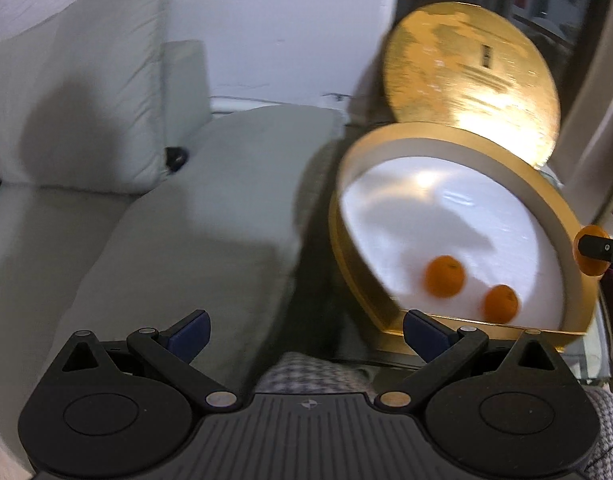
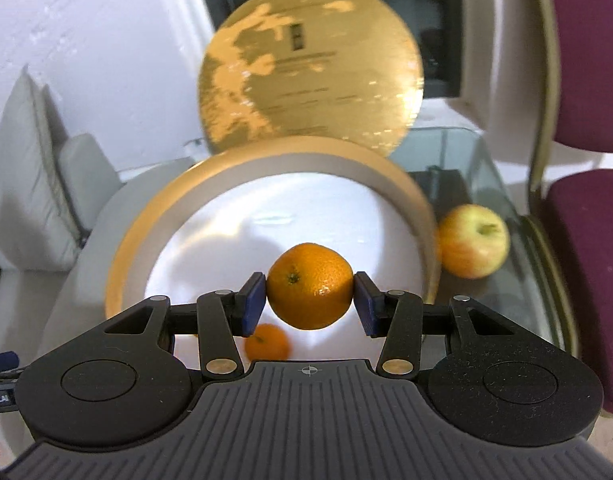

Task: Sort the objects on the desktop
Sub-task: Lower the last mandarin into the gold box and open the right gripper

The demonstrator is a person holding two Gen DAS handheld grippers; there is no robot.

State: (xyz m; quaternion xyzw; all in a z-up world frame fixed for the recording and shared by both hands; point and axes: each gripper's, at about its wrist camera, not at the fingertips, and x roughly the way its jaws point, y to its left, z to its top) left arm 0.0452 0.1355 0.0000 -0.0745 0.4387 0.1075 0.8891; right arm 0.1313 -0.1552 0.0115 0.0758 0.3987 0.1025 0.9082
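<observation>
Right gripper (image 2: pixel 309 304): blue pads pinching a mandarin (image 2: pixel 309 286) at its sides, held in the air above the near part of the round gold box (image 2: pixel 122 248). Grip narrow, contact only at the widest part of the fruit. Left gripper (image 1: pixel 306 332): fingers spread wide, nothing between them, hanging off the left side of the box, over the grey sofa (image 1: pixel 210 208).

Contents of the box: two mandarins (image 1: pixel 445 276) on the white floor toward the near rim, close together but apart. Gold lid (image 2: pixel 310 68) propped upright behind the far rim. Apple (image 2: pixel 473 240) outside the box, touching or just beside its right wall, on the glass table (image 2: pixel 458 152) near the right edge.

Risks, as judged:
- Round, smooth fruit held by two small pads; slip or roll-out likely on any sharp swing. Blur in both views.
- Release from height: bounce on the hard floor of the box, possible strike on the fruit below, possible hop over the low wall.
- Lid only leaning; knock to the far rim likely to tip it down onto the box or off the table.
- Apple near the table's right edge; nudge to the box likely to send it rolling.

Differences between views:
- Right wrist view only: the grip itself, the apple, the purple chair (image 2: pixel 586 216), one mandarin beneath the held one.
- Left wrist view only: both mandarins in the box at once, the open left fingers, and the held mandarin from the side, at the far right edge, outside the box's right rim.
</observation>
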